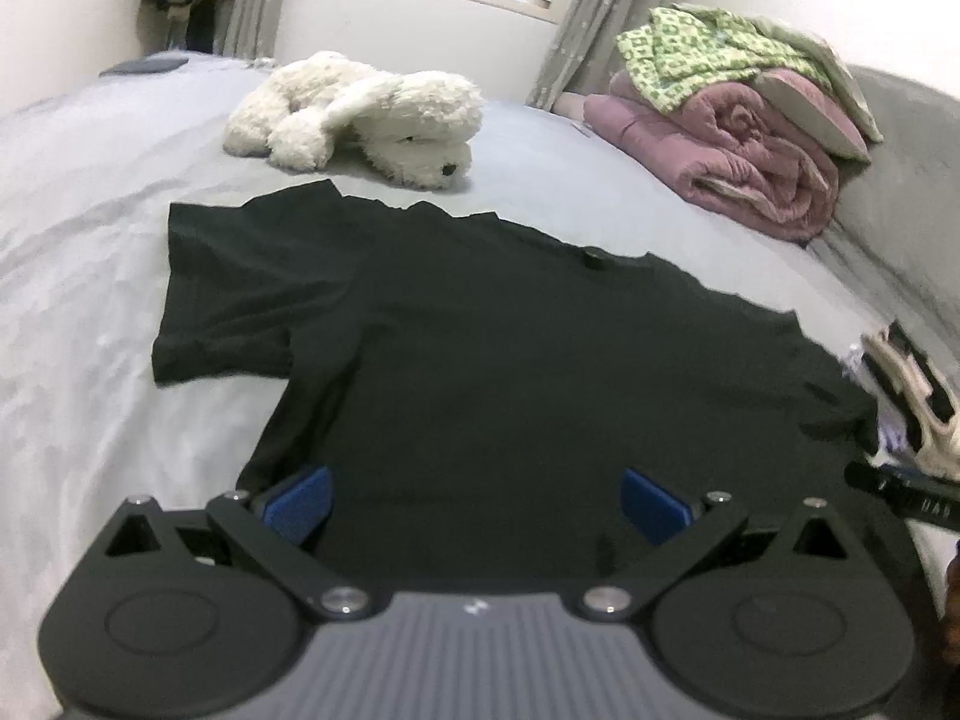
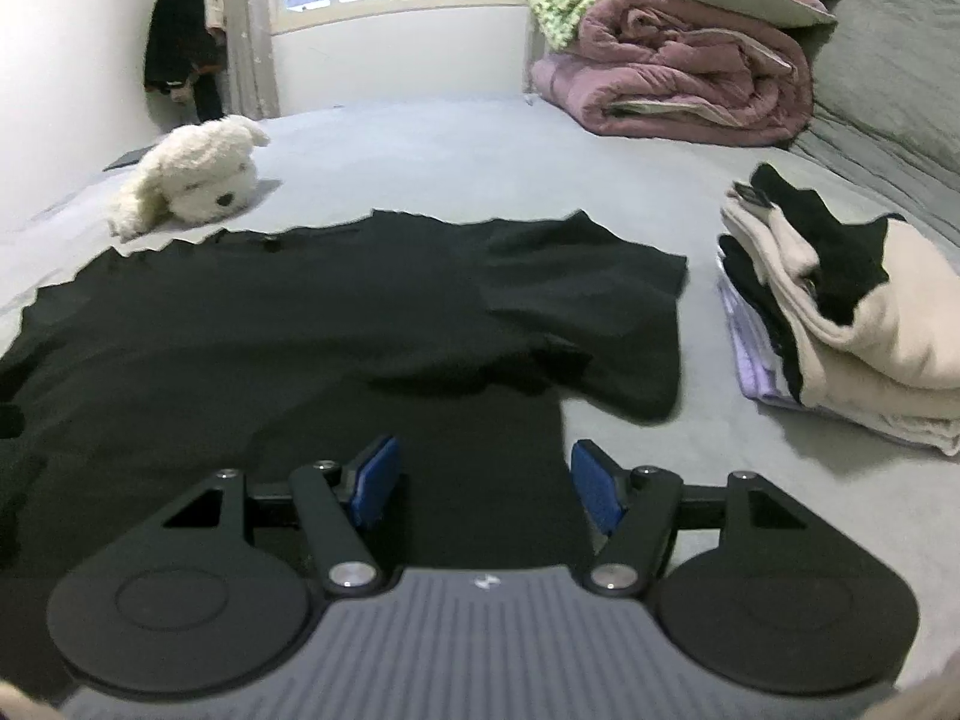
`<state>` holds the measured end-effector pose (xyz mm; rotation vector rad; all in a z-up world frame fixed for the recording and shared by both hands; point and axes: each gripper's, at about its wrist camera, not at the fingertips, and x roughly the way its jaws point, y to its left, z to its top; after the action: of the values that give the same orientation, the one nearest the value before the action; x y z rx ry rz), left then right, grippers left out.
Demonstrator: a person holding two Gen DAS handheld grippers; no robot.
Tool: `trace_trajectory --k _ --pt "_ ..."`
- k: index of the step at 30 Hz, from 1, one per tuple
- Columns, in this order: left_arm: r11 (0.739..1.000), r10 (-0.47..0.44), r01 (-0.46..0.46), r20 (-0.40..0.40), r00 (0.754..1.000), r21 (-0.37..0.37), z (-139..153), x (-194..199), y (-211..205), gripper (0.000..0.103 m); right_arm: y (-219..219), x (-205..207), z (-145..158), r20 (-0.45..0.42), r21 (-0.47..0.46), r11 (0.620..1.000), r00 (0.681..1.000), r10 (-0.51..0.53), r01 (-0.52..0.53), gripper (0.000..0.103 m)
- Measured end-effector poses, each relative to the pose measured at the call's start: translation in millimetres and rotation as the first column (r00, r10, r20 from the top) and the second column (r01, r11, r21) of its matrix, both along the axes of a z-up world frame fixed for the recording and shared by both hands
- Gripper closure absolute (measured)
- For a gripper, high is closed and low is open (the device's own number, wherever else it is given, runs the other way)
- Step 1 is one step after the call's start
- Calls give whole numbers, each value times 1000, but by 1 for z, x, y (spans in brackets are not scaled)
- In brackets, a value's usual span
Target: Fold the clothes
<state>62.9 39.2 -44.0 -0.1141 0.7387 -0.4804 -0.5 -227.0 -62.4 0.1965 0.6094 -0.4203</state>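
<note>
On the grey bed (image 1: 90,252) a black T-shirt (image 1: 480,348) lies spread flat, its collar toward the window and its hem toward both cameras. Behind it lie a rolled pink quilt (image 1: 738,162) with a green patterned cloth (image 1: 690,54) on top, and a white plush dog (image 1: 360,114).

The right wrist view shows a pile of folded clothes (image 2: 852,312) in cream, black and pale purple, well apart from the shirt, just beyond its sleeve on the right. In the left wrist view only a blurred edge of this pile appears at the right border. The right wrist view also shows dark clothes hanging (image 2: 180,42) in the corner beside the curtain; the left wrist view cuts them at the top. The left wrist view shows the shirt's other sleeve (image 1: 234,294) lying flat to the left, and this sleeve is outside the right wrist view.

The left gripper (image 1: 474,504) has its jaws wide apart, and the blue pads (image 1: 300,504) stand over the lower part of the shirt near its left side edge, with only flat cloth between them. The right gripper (image 2: 480,486) is also apart at the jaws, not pressing on anything. Its pads (image 2: 375,480) stand on both sides of the shirt's right side edge: the left pad over black cloth, the right pad over the bare sheet.
</note>
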Motion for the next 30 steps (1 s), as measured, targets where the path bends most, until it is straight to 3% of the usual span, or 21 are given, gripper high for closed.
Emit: trace_trajectory --k 6,16,23,30 --pt "999 -7 8 8 1000 -37 9 -5 1 0 13 1 9 25 21 999 999 38 -38 35" --pt "999 -9 10 5 1000 -53 15 -6 6 0 20 3 -3 -67 18 997 995 70 -69 35" --pt "997 -2 3 7 1000 -80 21 -8 12 0 7 -7 7 -138 142 990 990 37 -17 35" --pt "996 -8 8 7 1000 -89 25 -12 15 0 2 -31 18 -148 280 958 989 -13 54 35"
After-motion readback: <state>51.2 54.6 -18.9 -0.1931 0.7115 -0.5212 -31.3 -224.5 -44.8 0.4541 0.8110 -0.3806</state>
